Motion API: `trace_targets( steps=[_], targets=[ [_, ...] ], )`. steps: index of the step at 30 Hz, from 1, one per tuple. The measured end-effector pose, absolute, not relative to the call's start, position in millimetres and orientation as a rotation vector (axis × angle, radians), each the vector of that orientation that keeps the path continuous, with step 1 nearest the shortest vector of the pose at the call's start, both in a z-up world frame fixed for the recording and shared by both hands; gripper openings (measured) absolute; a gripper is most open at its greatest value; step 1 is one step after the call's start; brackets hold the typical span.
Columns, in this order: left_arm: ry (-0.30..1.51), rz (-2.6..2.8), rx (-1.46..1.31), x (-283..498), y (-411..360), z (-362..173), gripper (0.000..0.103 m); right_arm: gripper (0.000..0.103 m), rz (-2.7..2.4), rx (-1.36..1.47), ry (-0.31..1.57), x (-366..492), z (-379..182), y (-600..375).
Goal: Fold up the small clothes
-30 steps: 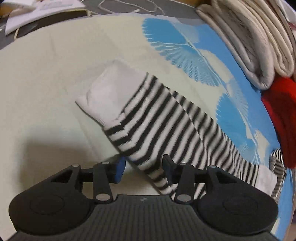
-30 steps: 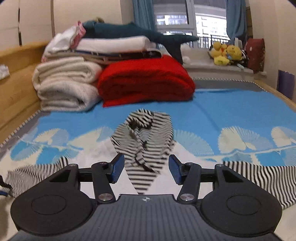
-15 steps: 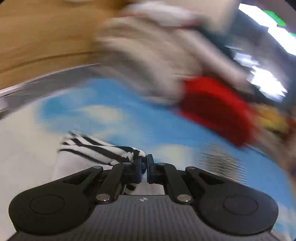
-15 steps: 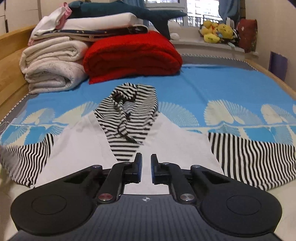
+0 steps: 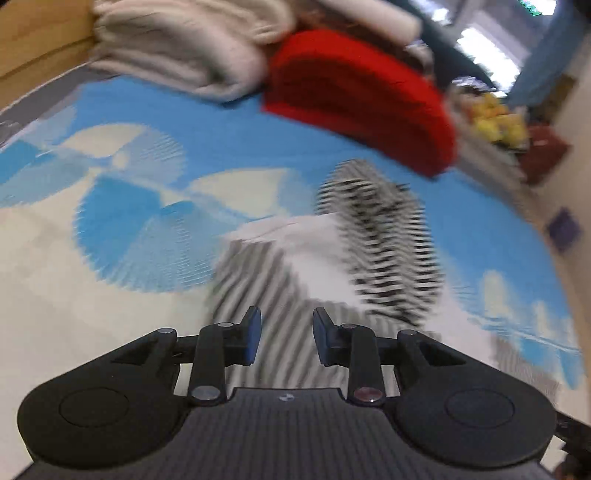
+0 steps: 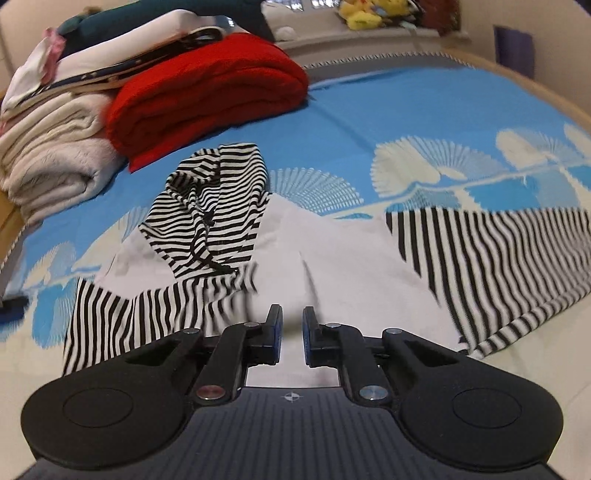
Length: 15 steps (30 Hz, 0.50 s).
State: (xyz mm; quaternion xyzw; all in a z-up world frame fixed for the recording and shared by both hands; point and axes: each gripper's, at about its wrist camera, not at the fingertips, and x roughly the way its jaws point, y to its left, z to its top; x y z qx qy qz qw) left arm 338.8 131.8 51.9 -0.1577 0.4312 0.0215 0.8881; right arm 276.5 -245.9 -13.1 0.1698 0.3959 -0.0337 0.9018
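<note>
A small white hoodie (image 6: 351, 258) with black-and-white striped hood (image 6: 210, 214) and sleeves lies flat on the bed. Its left striped sleeve (image 6: 147, 317) is folded in across the white body; the right sleeve (image 6: 498, 266) lies spread out to the right. My right gripper (image 6: 291, 339) hovers over the hoodie's lower hem, jaws narrowly apart, holding nothing. In the blurred left wrist view my left gripper (image 5: 286, 336) is open above the folded striped sleeve (image 5: 266, 280), with the hood (image 5: 384, 229) beyond it.
A folded red blanket (image 6: 207, 92) and a stack of cream and white linens (image 6: 55, 147) lie at the back left on the blue patterned bedspread (image 6: 406, 110). Plush toys (image 6: 365, 14) sit on the window ledge. A wooden bed frame (image 5: 33, 40) runs along the left.
My left gripper carried the left striped sleeve over the hoodie's body and opened, letting it go. My right gripper closed most of the way and moved nearer the hem.
</note>
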Motion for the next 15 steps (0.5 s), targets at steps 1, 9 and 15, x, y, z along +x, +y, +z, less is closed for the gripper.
trace_targets(
  steps=[1,9,15],
  targets=[
    [0.908,0.064,-0.344,341,139,50,0.033,0.011,-0.066,0.378,0.828,281,-17,-246],
    [0.951,0.076,-0.407,345,153,44,0.033,0.039,-0.126,0.624,0.962,312,-68,-255],
    [0.969,0.064,-0.387,355,143,37,0.033,0.039,-0.154,0.843,1.018,334,-106,-266]
  ],
)
